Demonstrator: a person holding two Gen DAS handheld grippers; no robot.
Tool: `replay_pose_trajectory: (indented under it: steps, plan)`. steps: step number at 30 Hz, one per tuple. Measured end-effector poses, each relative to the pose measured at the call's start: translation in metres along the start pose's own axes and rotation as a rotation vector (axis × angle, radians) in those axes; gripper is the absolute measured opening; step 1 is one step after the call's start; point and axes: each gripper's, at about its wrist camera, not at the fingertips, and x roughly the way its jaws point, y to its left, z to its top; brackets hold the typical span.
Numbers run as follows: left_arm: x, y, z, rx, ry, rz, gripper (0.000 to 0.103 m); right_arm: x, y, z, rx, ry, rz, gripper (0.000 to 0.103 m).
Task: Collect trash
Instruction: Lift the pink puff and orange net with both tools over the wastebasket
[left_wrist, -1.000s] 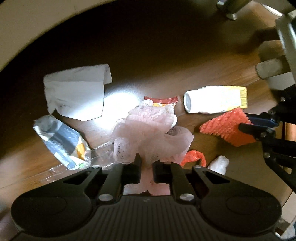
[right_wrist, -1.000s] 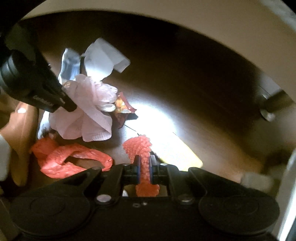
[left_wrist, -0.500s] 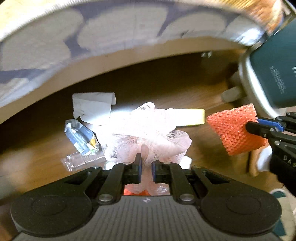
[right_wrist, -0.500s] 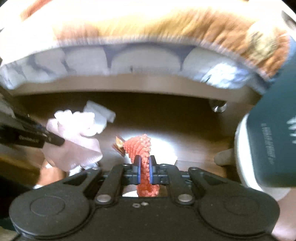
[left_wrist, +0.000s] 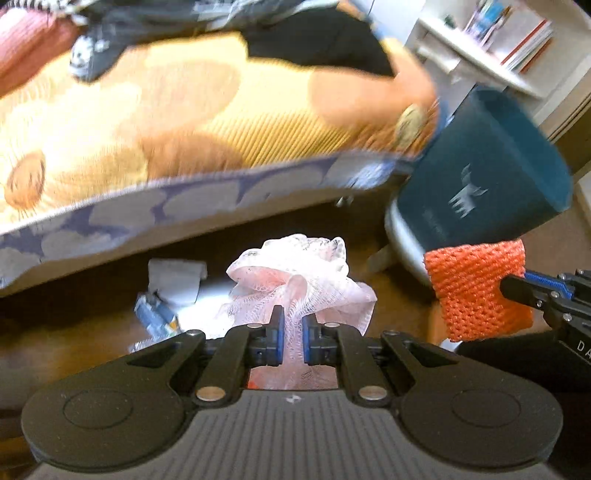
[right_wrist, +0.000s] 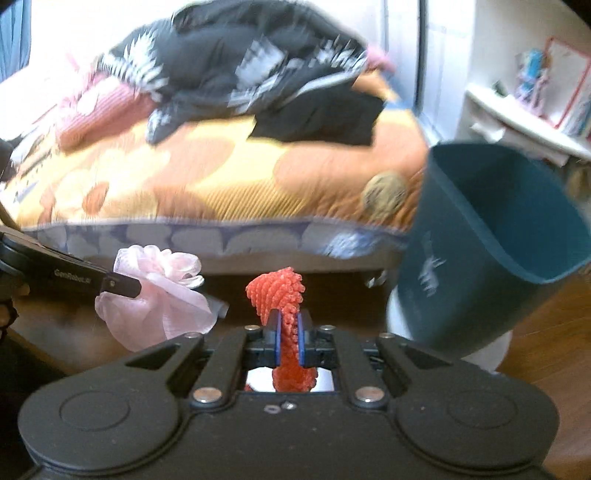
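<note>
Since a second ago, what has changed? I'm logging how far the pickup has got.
Both hand-held grippers have lifted off the floor and swung up toward the dark teal bin. The left hand-held gripper still clamps the pink mesh, the right hand-held gripper the orange foam net. Nothing was released; white paper and a wrapper stay on the floor.

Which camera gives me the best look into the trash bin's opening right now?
Right wrist view: the dark teal trash bin shows its open mouth and inner wall. The left wrist view shows only its outer side and logo, partly behind the orange foam net in the right hand-held gripper.
</note>
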Motion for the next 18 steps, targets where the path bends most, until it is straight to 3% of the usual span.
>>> replay_pose_trajectory:
  steps: [10, 18]
  plan:
    - [-0.076, -0.083, 0.053, 0.082, -0.193, -0.080, 0.008, -0.078, -0.063, 0.034, 0.041, -0.190, -0.110, 0.007]
    - [-0.087, -0.174, 0.111, 0.197, -0.263, -0.147, 0.008, -0.096, -0.116, 0.053, 0.078, -0.266, -0.214, 0.007]
